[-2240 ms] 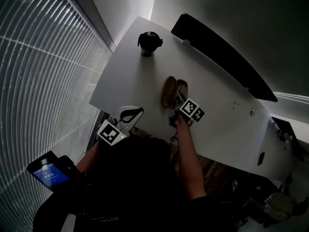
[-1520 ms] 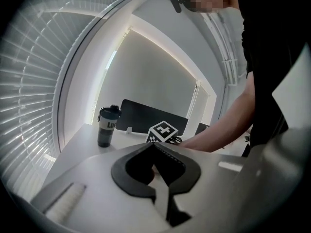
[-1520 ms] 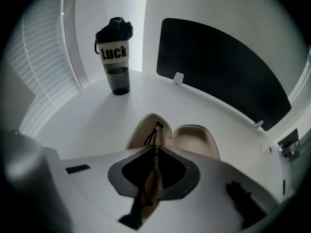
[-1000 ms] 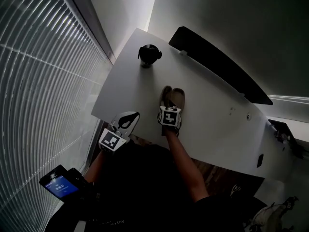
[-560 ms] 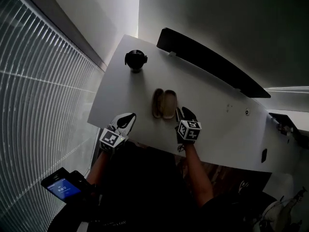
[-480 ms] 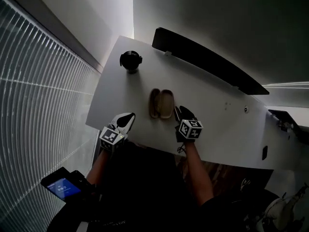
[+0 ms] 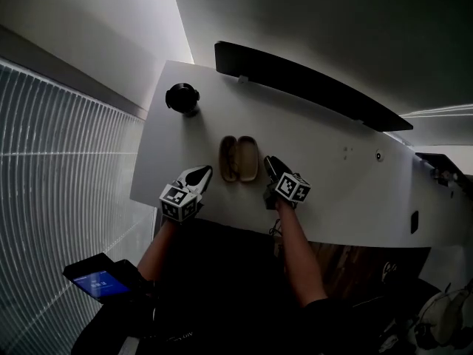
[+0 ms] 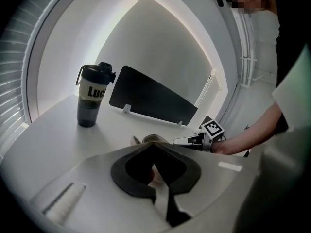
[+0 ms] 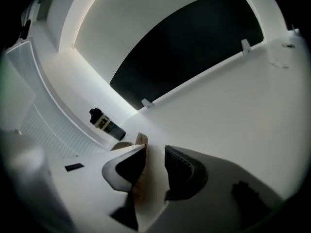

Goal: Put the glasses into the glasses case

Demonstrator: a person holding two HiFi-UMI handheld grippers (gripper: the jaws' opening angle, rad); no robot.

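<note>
White desk, open glasses case, L fingers shut & empty, R fingers apart beside it

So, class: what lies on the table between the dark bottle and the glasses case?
Nothing: the table is bare between the bottle and the glasses case. The head view shows this plainly, and the left gripper view agrees.

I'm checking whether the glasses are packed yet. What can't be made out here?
Head view: glasses case interior too small and dark.
Left gripper view: case mostly hidden behind left gripper's fingers.
Right gripper view: case edge-on, partly behind right gripper's fingers.
Left gripper view: bottle label wraps out of sight.
</note>
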